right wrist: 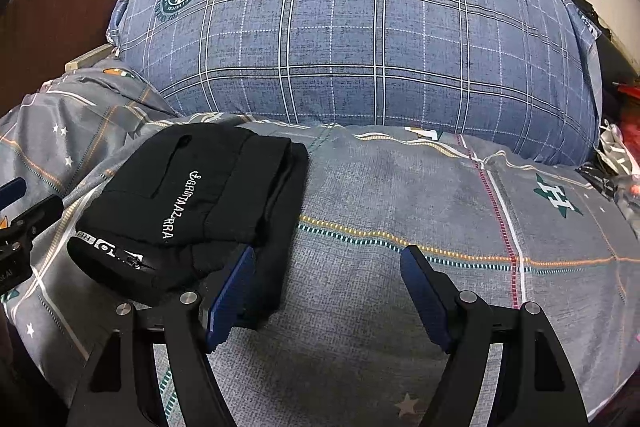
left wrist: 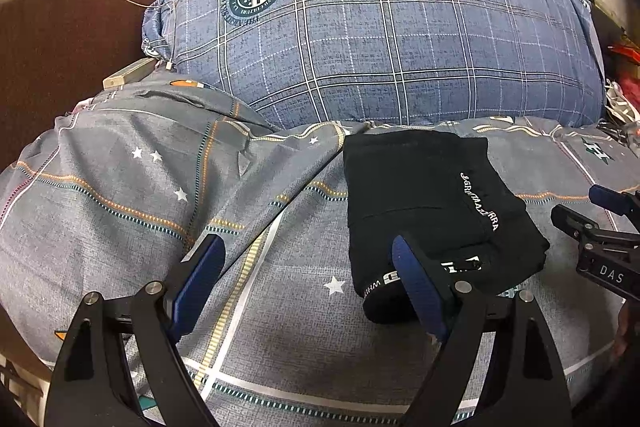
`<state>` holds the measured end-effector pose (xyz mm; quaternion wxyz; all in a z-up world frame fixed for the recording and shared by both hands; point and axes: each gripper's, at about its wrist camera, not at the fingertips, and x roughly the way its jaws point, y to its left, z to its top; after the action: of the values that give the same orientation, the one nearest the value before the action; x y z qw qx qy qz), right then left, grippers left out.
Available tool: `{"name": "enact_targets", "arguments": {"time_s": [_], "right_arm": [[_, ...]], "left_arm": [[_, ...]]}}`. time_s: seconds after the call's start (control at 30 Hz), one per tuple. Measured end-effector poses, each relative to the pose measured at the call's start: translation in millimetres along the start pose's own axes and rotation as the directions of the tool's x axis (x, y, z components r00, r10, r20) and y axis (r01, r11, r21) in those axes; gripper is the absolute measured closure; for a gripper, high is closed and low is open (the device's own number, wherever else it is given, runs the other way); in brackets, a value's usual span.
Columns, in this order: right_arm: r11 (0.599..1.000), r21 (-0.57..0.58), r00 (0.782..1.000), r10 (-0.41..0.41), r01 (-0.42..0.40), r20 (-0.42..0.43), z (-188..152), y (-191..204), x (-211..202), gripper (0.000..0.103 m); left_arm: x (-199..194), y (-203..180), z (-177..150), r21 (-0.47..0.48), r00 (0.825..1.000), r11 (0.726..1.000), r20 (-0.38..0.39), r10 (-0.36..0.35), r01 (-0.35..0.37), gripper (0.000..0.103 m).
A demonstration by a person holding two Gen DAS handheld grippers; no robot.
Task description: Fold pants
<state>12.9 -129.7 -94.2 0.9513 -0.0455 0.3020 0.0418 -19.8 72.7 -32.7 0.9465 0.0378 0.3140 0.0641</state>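
Black pants lie folded into a compact bundle on the grey patterned bedspread, white lettering and the waistband facing me. My left gripper is open and empty, its right finger just at the bundle's near edge. In the right wrist view the pants lie to the left; my right gripper is open and empty, its left finger beside the bundle's near right corner. The right gripper also shows in the left wrist view at the far right.
A large blue plaid pillow stands behind the pants. A brown headboard or sofa arm is at the left. Clutter with red items lies at the far right edge of the bed.
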Motion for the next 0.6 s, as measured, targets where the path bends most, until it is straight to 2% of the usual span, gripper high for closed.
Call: {"name": "enact_targets", "arguments": {"time_s": [0.6], "right_arm": [[1.000, -0.023, 1.000, -0.013, 0.014, 0.007, -1.6, 3.9, -1.5, 0.026]], "left_arm": [[6.4, -5.0, -5.4, 0.004, 0.999, 1.000, -0.039, -0.014, 0.014, 0.017]]}}
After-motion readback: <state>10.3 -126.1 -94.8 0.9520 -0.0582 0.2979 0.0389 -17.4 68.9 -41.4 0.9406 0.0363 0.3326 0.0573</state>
